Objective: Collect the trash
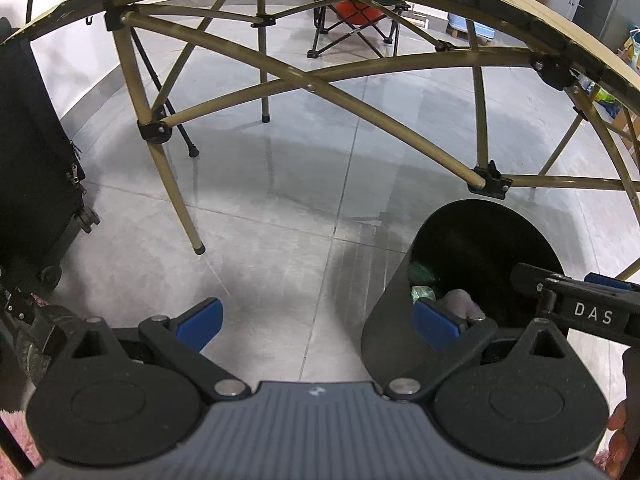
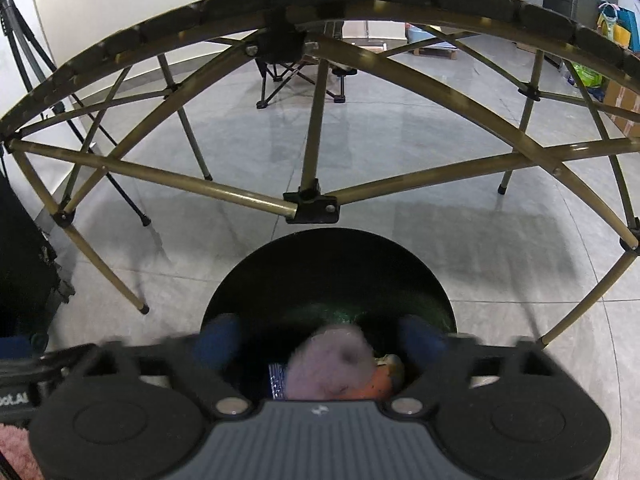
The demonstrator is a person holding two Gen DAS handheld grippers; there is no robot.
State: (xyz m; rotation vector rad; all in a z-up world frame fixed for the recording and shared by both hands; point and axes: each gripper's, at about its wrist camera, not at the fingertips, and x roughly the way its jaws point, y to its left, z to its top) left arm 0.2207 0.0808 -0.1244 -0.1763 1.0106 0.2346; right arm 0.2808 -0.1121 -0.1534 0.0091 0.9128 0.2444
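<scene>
A black round bin [image 1: 394, 320] stands on the grey floor under the edge of a folding table. In the right wrist view my right gripper [image 2: 320, 338] hangs over the bin's mouth [image 2: 328, 264] with its blue fingers [image 2: 218, 340] wide apart. A pale purple crumpled lump [image 2: 330, 364] shows blurred between and below them, not touched by either pad. Beside it lie an orange scrap [image 2: 380, 386] and green wrappers [image 1: 422, 276] inside the bin. My left gripper [image 1: 320, 326] is open over bare floor to the left of the bin, nothing between its blue pads [image 1: 202, 322].
The tan folding table's frame [image 1: 320, 88] and legs [image 1: 176, 184] cross just behind the bin. A black suitcase [image 1: 32, 168] stands at the left. A folding camp chair [image 1: 356, 20] sits farther back. A tripod [image 2: 24, 52] leans at the left wall. Pink rug [image 2: 16, 452] lies at the near edge.
</scene>
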